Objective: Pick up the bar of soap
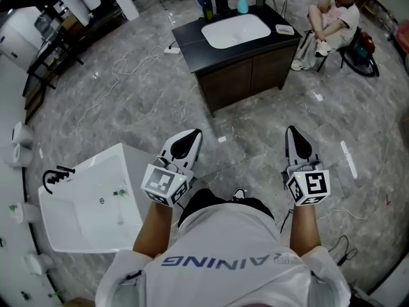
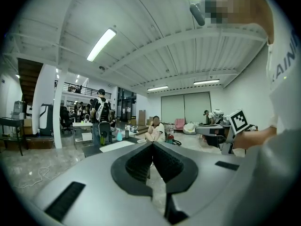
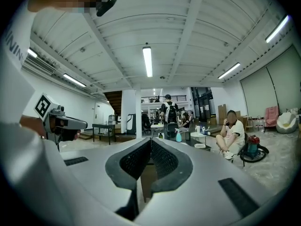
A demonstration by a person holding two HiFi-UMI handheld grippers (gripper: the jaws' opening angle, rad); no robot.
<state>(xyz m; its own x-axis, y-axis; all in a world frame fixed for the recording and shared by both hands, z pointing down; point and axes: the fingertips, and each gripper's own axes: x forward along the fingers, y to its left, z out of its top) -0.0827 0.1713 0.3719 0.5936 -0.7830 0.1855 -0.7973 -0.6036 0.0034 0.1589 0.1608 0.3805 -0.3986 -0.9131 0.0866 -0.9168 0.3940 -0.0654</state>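
Soap is presumably lying in the dish [image 1: 284, 29] on the far vanity [image 1: 188, 37], well apart; left gripper [image 1: 192, 135] and right gripper [image 1: 293, 132] are hovering closed and empty, so approach and grasp are remaining

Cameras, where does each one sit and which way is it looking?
Head view: on the person's head, looking steeply down at the floor; shows both forearms, the shirt, left claw and right claw, both shut.
Left gripper view: rides the left claw, looking ahead along its jaws into the room; the right forearm shows at its right.
Right gripper view: rides the right claw, facing likewise; the left hand shows at its left.
Shared: all three see the seated person and blue spray bottle.
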